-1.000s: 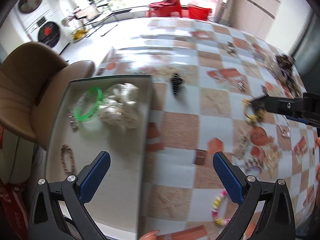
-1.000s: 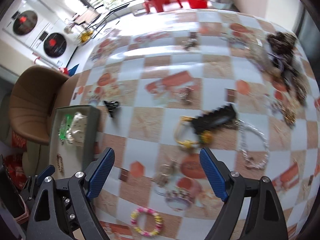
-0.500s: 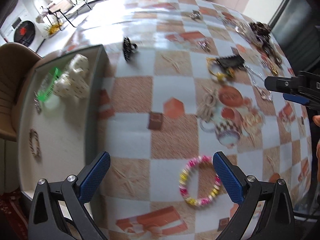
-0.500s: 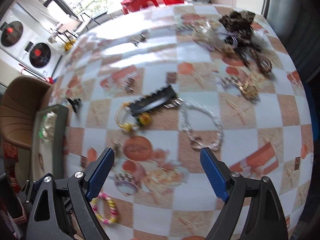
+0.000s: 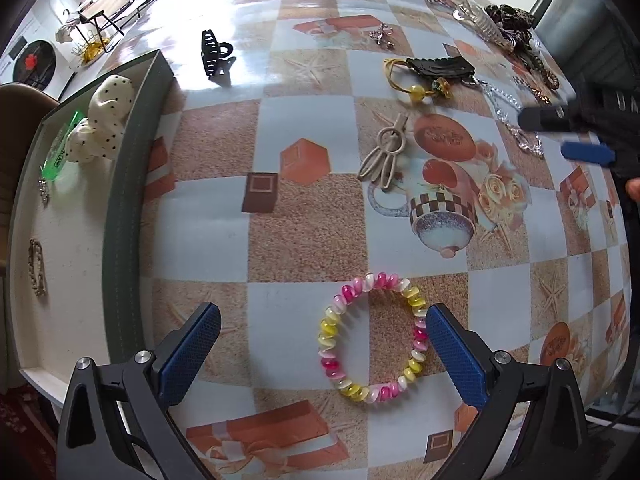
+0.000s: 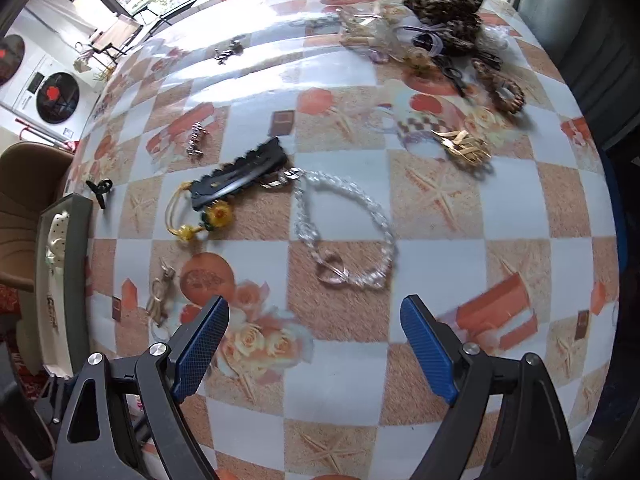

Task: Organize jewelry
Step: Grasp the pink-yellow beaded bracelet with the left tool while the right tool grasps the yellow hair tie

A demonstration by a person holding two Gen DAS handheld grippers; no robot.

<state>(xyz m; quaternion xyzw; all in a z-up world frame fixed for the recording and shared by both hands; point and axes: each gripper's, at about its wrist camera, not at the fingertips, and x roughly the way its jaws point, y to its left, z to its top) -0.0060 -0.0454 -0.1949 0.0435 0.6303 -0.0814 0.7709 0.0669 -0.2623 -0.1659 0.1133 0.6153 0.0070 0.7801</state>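
- Because the left gripper hangs with its jaws spread wide and empty over the bead bracelet — the right pad almost at the ring's edge, the left pad well off it — a squeeze from here could, I judge, nudge the loop sideways instead of pinching it.
- The beads look glossy on a slick tablecloth; a skid seems likely.
- The tray lies to the left; its raised wall could catch a low carry.
- Farther right, the right gripper is also spread and empty, short of the crystal chain — the links may snag the black clip touching them.
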